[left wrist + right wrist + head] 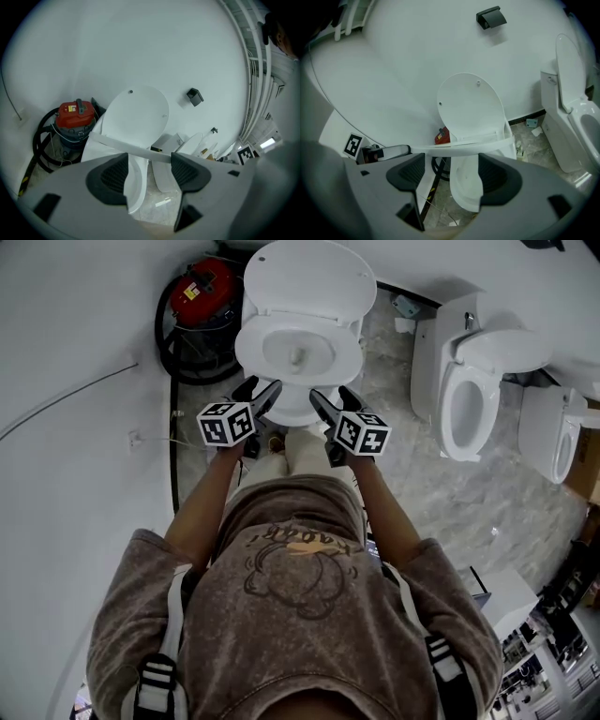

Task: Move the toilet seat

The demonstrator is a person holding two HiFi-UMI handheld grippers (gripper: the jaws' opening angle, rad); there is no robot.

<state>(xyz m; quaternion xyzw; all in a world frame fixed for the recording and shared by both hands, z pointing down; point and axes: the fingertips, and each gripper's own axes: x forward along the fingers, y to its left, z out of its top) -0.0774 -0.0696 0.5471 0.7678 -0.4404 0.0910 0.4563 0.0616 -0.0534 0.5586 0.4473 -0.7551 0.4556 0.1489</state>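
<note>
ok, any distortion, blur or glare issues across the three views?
Head view: sharp and evenly lit, only mild bending at the edges; the toilet is cleanly exposed. Left gripper view: heavy fisheye, black corners, white wall bowed, the red vacuum still crisp. Right gripper view: same fisheye and dark corners; the raised lid is clear, no glare.

The head view looks steeply down from above; the toilet [281, 334] lies just beyond the fingers [270, 395] of the left gripper [262, 385] and right gripper [328, 392]. Each gripper view looks along its own fingers [110, 176] [497, 176] at that toilet [136, 117] [471, 112], close.
</note>
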